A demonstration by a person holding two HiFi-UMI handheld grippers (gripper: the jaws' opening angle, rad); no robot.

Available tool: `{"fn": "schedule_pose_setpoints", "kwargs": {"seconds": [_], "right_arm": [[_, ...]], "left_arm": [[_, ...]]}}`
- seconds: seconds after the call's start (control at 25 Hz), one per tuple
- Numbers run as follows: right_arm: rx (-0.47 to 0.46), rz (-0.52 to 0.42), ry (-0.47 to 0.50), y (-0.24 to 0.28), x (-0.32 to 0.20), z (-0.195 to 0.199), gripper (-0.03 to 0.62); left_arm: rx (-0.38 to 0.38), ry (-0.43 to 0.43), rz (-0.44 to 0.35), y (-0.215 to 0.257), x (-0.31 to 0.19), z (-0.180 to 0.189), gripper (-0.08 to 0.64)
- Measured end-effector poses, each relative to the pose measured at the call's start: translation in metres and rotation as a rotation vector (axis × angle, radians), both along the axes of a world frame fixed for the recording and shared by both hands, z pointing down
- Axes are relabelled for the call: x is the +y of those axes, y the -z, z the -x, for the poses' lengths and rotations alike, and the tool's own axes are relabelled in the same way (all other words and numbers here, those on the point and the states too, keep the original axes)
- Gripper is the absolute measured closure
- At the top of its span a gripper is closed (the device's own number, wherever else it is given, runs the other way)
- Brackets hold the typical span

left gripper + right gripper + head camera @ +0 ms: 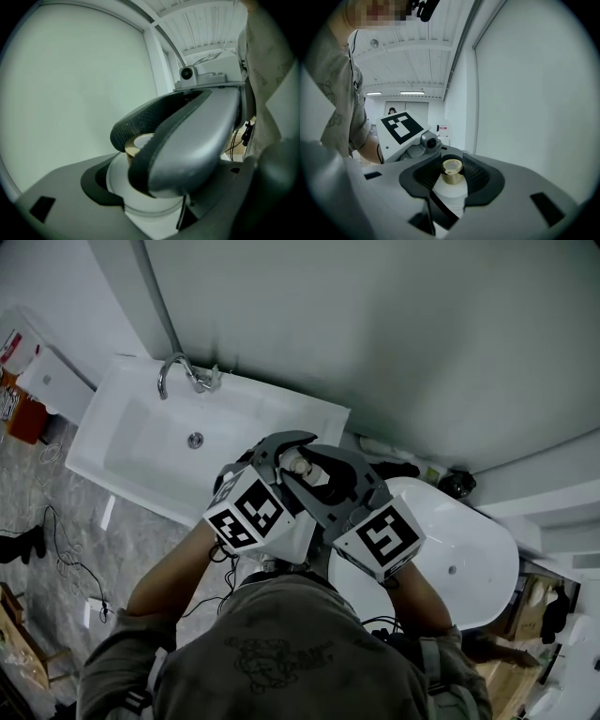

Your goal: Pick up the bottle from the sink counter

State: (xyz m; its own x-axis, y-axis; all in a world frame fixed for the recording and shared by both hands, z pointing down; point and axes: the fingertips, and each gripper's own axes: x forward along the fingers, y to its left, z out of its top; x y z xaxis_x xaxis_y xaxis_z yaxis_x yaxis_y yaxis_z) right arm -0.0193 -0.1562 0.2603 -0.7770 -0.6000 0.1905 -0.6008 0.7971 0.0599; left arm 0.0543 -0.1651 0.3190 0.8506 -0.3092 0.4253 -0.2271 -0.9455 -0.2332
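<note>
the left gripper (pixel 278 456) and the right gripper (pixel 328 474) both clamp the bottle (pixel 450 193) from opposite sides, jaws spread wide, with ribbed pads pressed against its body. the bottle is white with a gold cap (pixel 452 170). it is held in the air, just right of the sink (pixel 141 442), off its counter.

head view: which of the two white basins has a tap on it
The rectangular sink at the left. A curved chrome tap stands on its far rim, while the oval basin at the right shows no tap.
</note>
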Motion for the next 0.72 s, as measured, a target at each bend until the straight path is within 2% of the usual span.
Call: {"fn": "schedule_pose_setpoints", "kwargs": {"seconds": [0.24, 0.56, 0.72], "right_arm": [[-0.002, 0.014, 0.014, -0.007, 0.019, 0.004, 0.445], [-0.022, 0.053, 0.007, -0.026, 0.032, 0.008, 0.445], [-0.028, 0.095, 0.011, -0.040, 0.039, 0.009, 0.445]], "left_arm": [[0.007, 0.013, 0.017, -0.006, 0.019, 0.004, 0.212], [-0.034, 0.025, 0.016, -0.027, 0.032, 0.011, 0.212], [-0.049, 0.033, 0.044, -0.042, 0.040, 0.013, 0.212]]}}
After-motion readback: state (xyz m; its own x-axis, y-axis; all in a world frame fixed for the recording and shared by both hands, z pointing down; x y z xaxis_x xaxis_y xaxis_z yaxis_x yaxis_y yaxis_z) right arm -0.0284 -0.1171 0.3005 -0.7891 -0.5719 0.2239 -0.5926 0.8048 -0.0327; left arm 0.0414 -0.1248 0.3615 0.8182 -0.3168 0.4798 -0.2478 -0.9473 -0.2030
